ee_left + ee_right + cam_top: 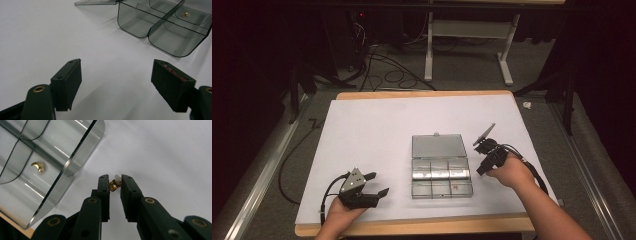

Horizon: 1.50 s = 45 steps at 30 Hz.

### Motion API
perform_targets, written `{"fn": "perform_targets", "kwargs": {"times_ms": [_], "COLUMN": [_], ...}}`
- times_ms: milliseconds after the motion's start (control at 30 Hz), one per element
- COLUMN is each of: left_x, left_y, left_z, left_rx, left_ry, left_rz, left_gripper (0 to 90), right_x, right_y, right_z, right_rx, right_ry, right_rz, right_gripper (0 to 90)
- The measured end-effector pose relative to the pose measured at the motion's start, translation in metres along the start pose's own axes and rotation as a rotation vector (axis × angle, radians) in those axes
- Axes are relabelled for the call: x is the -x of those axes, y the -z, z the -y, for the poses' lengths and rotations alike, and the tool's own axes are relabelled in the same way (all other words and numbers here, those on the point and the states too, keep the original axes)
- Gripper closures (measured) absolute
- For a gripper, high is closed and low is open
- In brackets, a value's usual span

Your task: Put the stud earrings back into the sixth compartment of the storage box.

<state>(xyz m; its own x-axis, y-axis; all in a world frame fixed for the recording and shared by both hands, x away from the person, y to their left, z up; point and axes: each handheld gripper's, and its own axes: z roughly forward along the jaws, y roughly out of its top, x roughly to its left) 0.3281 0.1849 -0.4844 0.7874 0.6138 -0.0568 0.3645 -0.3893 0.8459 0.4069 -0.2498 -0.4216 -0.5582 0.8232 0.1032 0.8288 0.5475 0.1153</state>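
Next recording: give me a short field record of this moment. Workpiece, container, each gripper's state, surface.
workpiece: small gold piece with a white tip, pinched between the right gripper's fingers
container: clear compartment box, lid open and lying flat behind it
box contents: one similar gold piece in a compartment at the near right corner
right gripper: shut on the gold piece, beside the box's right edge
left gripper: open, nothing held, left of the box
surface: white sheet on a wooden table
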Motion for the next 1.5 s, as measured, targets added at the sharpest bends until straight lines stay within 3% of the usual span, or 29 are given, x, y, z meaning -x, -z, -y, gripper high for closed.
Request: {"fn": "perform_targets", "kwargs": {"times_ms": [133,167,200,500,600,667,800,1133,1167,1500], "left_x": [0.000,0.000,0.000,0.000,0.000,0.000,0.000,0.000,0.000,0.000], "left_y": [0.000,0.000,0.000,0.000,0.000,-0.001,0.000,0.000,0.000,0.000], "left_z": [0.000,0.000,0.000,0.000,0.000,0.000,0.000,0.000,0.000,0.000], "left_rx": [-0.001,0.000,-0.002,0.003,0.004,0.002,0.004,0.004,0.002,0.003], "left_ry": [0.001,0.001,0.000,0.001,0.006,0.004,0.003,0.001,0.000,0.001], "left_rz": [0.000,-0.001,-0.002,-0.006,-0.002,-0.002,-0.002,0.002,0.001,0.000], "left_gripper": [25.2,25.2,25.2,25.2,25.2,25.2,25.2,25.1,25.2,25.2], "right_x": [-0.001,-0.004,-0.002,-0.010,-0.012,-0.016,-0.020,-0.034,-0.035,-0.068], "right_y": [0.002,0.003,0.003,0.014,0.019,0.023,0.028,0.039,0.039,0.029], "right_z": [0.005,0.006,0.007,0.022,0.025,0.027,0.028,0.024,0.022,0.003], "right_rx": [0.004,-0.007,0.007,0.023,0.028,0.029,0.038,0.031,0.033,0.022], "right_ry": [0.006,-0.029,0.003,0.012,0.043,0.016,0.045,0.057,0.080,0.147], "right_rz": [-0.003,-0.005,-0.004,-0.013,-0.010,-0.012,-0.011,-0.007,-0.010,-0.055], "right_gripper": [78.9,78.9,78.9,79.0,79.0,78.9,79.0,79.0,79.0,79.0]}}
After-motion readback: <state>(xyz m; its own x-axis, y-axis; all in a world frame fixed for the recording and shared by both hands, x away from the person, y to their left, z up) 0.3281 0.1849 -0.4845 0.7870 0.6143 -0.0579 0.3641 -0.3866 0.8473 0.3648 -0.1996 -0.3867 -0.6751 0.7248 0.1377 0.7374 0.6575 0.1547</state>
